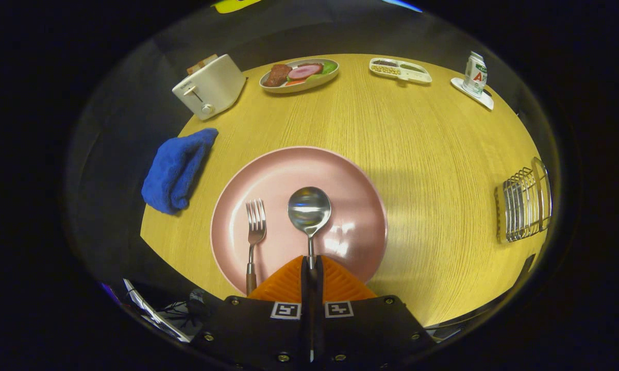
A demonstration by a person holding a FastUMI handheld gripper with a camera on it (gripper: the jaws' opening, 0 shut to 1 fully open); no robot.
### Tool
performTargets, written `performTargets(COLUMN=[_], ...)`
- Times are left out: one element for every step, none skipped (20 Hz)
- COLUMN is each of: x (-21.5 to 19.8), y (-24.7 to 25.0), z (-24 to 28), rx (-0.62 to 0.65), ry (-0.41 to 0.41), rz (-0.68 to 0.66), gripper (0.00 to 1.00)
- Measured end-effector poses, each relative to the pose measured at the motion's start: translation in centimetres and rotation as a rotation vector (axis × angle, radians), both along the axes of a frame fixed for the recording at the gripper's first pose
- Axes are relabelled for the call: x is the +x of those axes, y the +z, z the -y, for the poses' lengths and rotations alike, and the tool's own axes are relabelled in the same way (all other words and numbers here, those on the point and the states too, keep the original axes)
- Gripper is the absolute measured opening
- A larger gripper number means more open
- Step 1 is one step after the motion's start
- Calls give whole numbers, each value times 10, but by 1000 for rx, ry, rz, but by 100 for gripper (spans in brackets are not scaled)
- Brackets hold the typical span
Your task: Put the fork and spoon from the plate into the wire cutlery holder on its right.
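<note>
Clamped on the spoon [309, 214] handle, the gripper [310, 268] should lift it level off the pink plate [363, 206], leaving the fork [255, 232] beside it, then swing right to the wire holder [525, 203] and lower it handle first.

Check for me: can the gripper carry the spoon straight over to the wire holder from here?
Probably yes. The gripper looks shut on the spoon handle, and the table between the pink plate and the wire holder is bare.
</note>
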State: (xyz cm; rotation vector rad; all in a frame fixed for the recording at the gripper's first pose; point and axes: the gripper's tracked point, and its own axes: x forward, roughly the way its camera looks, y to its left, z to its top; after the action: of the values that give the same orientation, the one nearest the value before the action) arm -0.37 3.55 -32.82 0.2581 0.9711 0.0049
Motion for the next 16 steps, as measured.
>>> performTargets(x=[1, 3, 5, 6, 8, 10, 10, 10, 10, 8, 7, 5, 2, -2, -5, -8], y=[4, 9, 15, 22, 27, 33, 38, 44, 49, 53, 57, 61, 65, 70, 74, 77], z=[5, 10, 15, 21, 28, 36, 44, 53, 63, 73, 83, 92, 102, 111, 121, 130], rx=[5, 12, 21, 26, 29, 33, 36, 38, 33, 29, 27, 28, 29, 28, 27, 27], ry=[-14, -31, -50, -70, -90, -110, -131, -153, -174, -196, -217, -240, -264, -287, -309, -331], rz=[10, 19, 31, 44, 57, 70, 82, 93, 105, 115, 124, 131, 140, 149, 157, 164], gripper=[3, 3, 3, 3, 3, 3, 3, 2, 3, 3, 3, 3, 3, 3, 3, 3])
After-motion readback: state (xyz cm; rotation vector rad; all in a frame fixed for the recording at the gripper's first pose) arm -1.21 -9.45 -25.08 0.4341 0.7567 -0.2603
